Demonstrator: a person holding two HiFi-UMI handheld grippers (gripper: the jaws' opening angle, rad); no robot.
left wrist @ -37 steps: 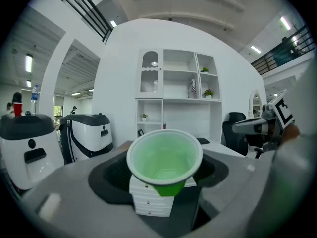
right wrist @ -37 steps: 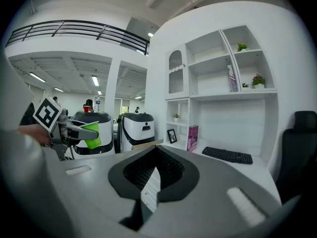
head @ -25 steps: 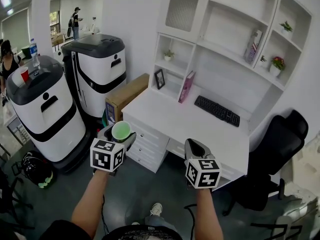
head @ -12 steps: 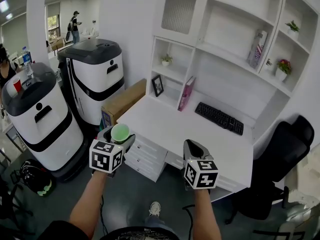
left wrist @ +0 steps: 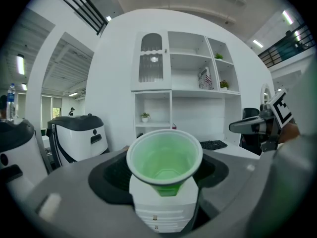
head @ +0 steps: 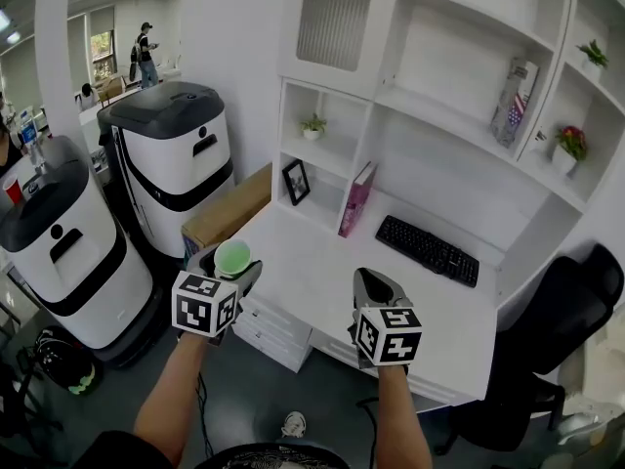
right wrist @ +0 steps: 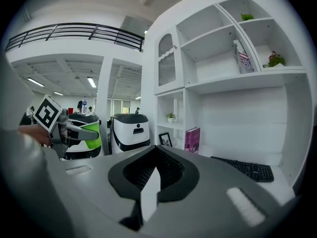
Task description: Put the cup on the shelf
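Shelf (head: 435,113) and desk (head: 317,262) sit nearer than a second ago: the person has stepped in, and both grippers hold the same spot in head view. The bays are up ahead (the low one by the plant (head: 312,123) looks easiest). Left gripper (head: 230,270) is clamped on the cup (head: 233,256), upright and mouth up at the desk's near edge, likely for a steady carry. Right gripper (head: 377,286) is closed on nothing, idle.

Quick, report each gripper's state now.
Left gripper: closed on the green cup, held upright.
Right gripper: closed, empty.
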